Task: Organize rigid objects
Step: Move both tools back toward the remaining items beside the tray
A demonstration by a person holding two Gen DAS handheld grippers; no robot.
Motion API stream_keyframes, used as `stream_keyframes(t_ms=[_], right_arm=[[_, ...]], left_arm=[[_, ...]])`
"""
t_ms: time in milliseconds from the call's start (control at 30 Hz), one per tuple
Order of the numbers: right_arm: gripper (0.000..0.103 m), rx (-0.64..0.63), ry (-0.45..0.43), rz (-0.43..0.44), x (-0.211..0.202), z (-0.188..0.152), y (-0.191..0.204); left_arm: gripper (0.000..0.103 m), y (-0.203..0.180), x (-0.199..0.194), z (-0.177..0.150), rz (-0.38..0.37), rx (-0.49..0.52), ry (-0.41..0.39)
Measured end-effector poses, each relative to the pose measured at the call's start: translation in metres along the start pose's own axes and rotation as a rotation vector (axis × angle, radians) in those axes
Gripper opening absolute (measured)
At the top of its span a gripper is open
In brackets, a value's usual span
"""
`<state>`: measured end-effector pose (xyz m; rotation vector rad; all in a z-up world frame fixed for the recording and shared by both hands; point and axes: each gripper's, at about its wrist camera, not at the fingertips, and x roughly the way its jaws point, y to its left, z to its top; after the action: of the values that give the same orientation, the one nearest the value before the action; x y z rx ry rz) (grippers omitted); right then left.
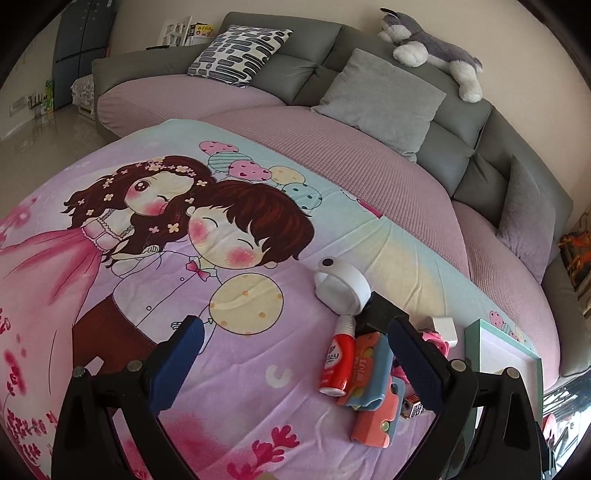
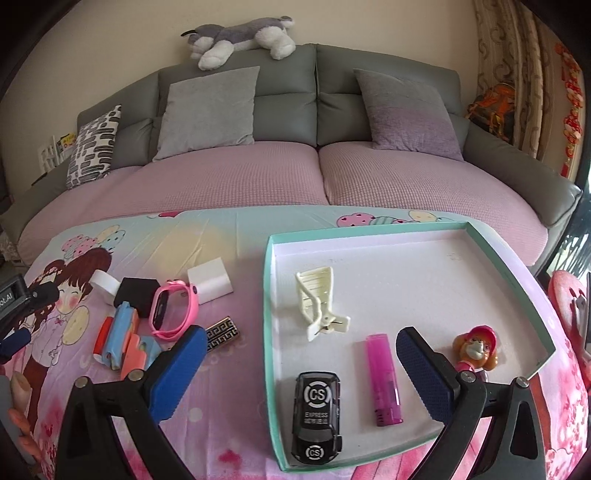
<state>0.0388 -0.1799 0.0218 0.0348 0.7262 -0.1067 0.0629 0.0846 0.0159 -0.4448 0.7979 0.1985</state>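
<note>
Grippers both gape, left gripper (image 1: 295,354) beside the toy pile (image 1: 369,376), right gripper (image 2: 301,365) over the tray (image 2: 406,266).

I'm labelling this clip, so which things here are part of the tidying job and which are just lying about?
Job:
tray
hair clip
toy car
pink lighter
figurine
pink watch
white block
red tube

Lying about:
plush dog
cushions
sofa

Your tray (image 2: 546,332) sits right of loose pile; toy car (image 2: 317,417), lighter (image 2: 384,376), hair clip (image 2: 319,299), figurine (image 2: 476,349) inside; watch (image 2: 166,310) left.
</note>
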Motion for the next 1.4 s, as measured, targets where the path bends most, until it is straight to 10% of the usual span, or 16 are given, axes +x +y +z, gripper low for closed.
stream_keyframes(t_ms=[900, 1400], right_arm=[[0.103, -0.133, 0.226, 0.222, 0.048, -0.023, 0.086], [0.102, -0.123, 0.282, 0.216, 0.060, -0.032, 0.088]], left_arm=[[0.103, 0.032, 0.038, -0.010, 0.054, -0.072, 0.172], [0.103, -0.004, 0.059, -0.014, 0.022, 0.079, 0.205]])
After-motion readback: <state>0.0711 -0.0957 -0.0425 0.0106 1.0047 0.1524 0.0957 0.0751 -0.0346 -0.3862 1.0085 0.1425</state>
